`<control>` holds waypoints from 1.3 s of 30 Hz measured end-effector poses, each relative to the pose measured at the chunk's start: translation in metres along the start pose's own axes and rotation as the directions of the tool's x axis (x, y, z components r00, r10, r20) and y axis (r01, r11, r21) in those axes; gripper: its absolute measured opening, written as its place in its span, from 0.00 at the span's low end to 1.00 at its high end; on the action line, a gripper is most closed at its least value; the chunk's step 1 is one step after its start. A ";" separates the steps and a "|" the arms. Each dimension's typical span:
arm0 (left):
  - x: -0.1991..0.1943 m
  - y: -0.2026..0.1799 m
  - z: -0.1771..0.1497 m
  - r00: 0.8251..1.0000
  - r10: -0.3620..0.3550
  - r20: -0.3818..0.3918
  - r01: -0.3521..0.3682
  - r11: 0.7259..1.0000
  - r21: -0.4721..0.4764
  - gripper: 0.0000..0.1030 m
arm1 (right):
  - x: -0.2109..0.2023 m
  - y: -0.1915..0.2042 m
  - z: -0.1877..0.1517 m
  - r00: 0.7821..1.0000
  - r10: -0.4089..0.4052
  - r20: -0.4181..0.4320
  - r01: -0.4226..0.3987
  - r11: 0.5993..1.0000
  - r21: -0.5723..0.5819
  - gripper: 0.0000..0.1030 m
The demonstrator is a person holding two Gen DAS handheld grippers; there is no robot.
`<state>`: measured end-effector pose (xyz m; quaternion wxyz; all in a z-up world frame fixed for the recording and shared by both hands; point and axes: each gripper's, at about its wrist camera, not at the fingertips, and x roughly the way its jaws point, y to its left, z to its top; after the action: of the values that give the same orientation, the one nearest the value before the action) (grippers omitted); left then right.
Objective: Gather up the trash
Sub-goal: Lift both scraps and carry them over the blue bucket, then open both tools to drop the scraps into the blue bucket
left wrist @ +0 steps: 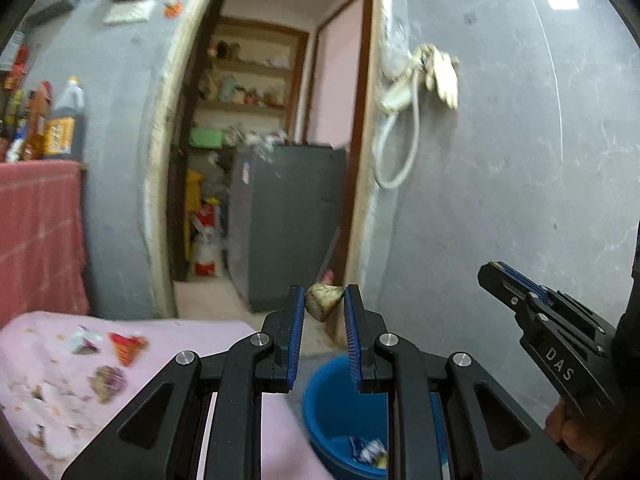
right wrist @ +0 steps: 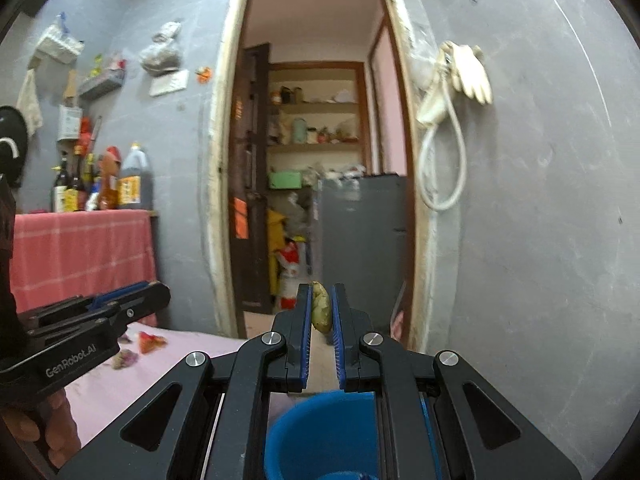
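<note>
With some wrappers already in the blue bucket (left wrist: 320, 408), our left gripper (left wrist: 324, 304) and right gripper (right wrist: 321, 306) each carry a scrap clamped between their fingers, while litter (left wrist: 128, 346) remains on the pink tabletop (left wrist: 208, 340).

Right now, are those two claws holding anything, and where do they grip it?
Yes. The left gripper pinches a brownish scrap by its sides; the right gripper squeezes a yellowish scrap at its middle.

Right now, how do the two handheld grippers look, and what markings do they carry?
Both are black plastic frames with silver round pivot bolts and blue ribbed pads on the fingers. The left gripper has white "GenRobot.AI" on its side; the right gripper has "DAS". No cables show. A dark sleeve covers the right arm.
</note>
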<state>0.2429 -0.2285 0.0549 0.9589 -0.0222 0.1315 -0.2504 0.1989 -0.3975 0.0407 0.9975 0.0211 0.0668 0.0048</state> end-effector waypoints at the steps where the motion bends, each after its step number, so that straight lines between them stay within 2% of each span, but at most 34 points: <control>1: 0.008 -0.003 -0.002 1.000 -0.008 -0.022 0.008 1.000 0.003 0.16 | 0.004 -0.007 -0.005 1.000 -0.011 -0.015 0.011 1.000 0.019 0.08; 10: 0.056 -0.016 -0.020 0.987 -0.032 -0.157 0.032 0.999 0.000 0.16 | 0.018 -0.032 -0.032 0.994 -0.047 -0.098 0.055 0.996 0.074 0.08; 17: 0.086 -0.012 -0.032 0.961 -0.056 -0.269 0.044 0.998 -0.052 0.16 | 0.034 -0.043 -0.045 0.985 -0.039 -0.170 0.059 0.992 0.111 0.08; 26: 0.111 -0.007 -0.047 0.929 -0.075 -0.363 0.039 0.994 -0.107 0.16 | 0.053 -0.056 -0.060 0.969 -0.023 -0.248 0.064 0.985 0.161 0.09; 35: 0.127 0.000 -0.052 0.910 -0.089 -0.404 0.032 0.989 -0.146 0.17 | 0.056 -0.069 -0.069 0.959 -0.014 -0.282 0.076 0.974 0.212 0.09; 37: 0.128 0.001 -0.052 0.907 -0.098 -0.409 0.038 0.988 -0.151 0.17 | 0.055 -0.069 -0.069 0.960 -0.016 -0.279 0.079 0.973 0.217 0.11; 39: 0.129 0.001 -0.052 0.905 -0.105 -0.412 0.044 0.987 -0.156 0.18 | 0.053 -0.069 -0.069 0.962 -0.023 -0.273 0.086 0.972 0.219 0.24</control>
<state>0.3380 -0.2896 -0.0267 0.8940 -0.0415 0.3506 -0.2759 0.2429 -0.4631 -0.0371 0.9699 0.1332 0.2019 -0.0277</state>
